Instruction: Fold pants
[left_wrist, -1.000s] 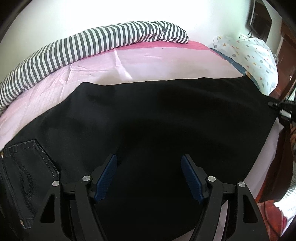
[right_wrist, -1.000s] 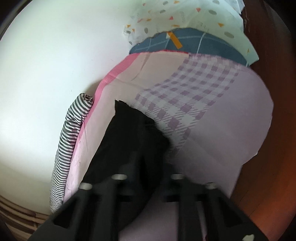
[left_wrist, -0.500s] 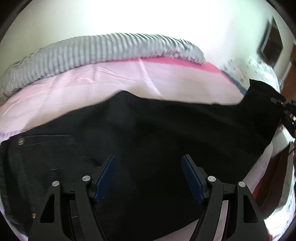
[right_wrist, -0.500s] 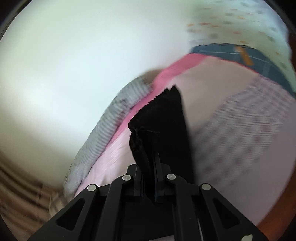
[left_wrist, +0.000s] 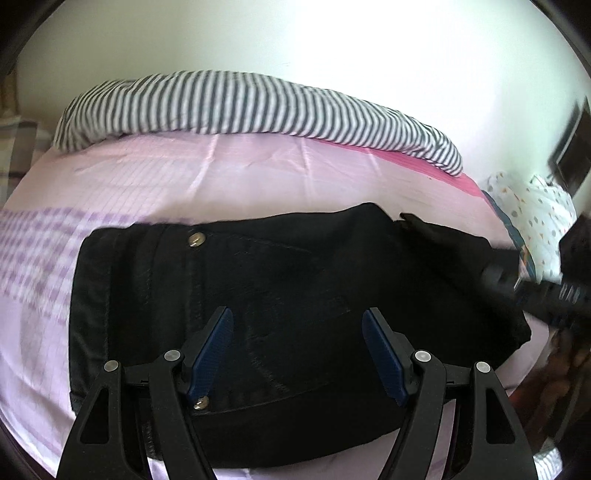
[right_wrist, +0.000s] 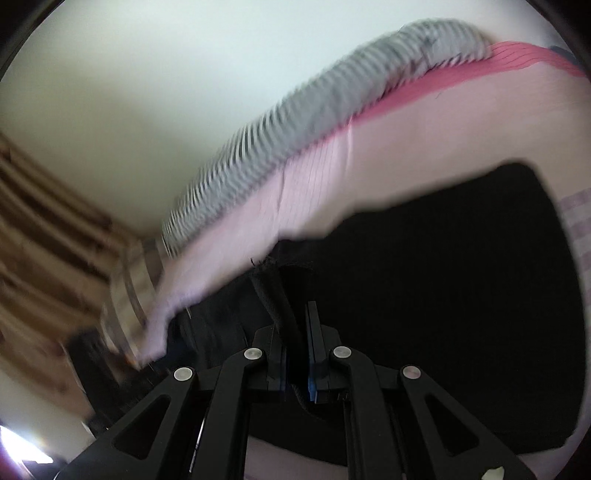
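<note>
Black pants lie across the pink bed sheet, with the waist end and its metal rivets to the left. My left gripper hovers open over the waist area, its blue pads wide apart with nothing between them. My right gripper is shut on the black hem of a pant leg, held above the rest of the pants. In the left wrist view the carried leg end reaches in from the right, over the lying fabric.
A grey-and-white striped blanket runs along the bed's far side against the white wall. A patterned white pillow lies at the right end. Brown wooden furniture shows blurred beyond the bed's left end.
The right gripper has swept the held leg end across the bed toward the waist, doubling the pants over. The left gripper has shifted along the pants to the waist end, still open.
</note>
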